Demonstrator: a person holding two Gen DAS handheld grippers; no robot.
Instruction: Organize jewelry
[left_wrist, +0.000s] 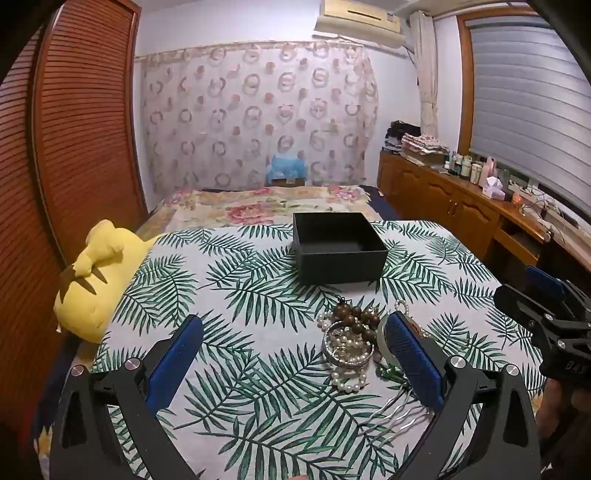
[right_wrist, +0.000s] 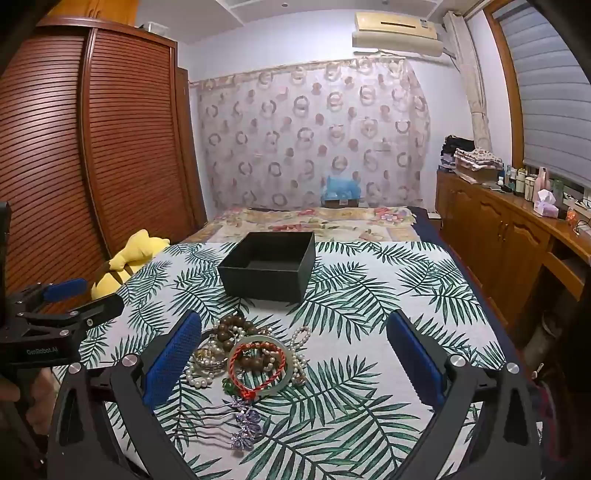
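- Jewelry (right_wrist: 243, 354) lies heaped on the leaf-print worktop (right_wrist: 369, 295), near the empty black box (right_wrist: 267, 271).
- Left gripper (left_wrist: 295, 350) and right gripper (right_wrist: 295, 350): jaws apart, holding nothing.
- Risk: tangled strands may drag neighbours off together when one piece is lifted.

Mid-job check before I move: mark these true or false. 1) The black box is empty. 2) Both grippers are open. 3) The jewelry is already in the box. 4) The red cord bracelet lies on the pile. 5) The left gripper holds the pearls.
1) True as far as its visible floor shows: the box holds nothing.
2) True: the left gripper and right gripper are both open.
3) False: the jewelry pile lies on the cloth in front of the box.
4) True: the red bracelet lies on top.
5) False: the pearls lie on the cloth, ungripped.
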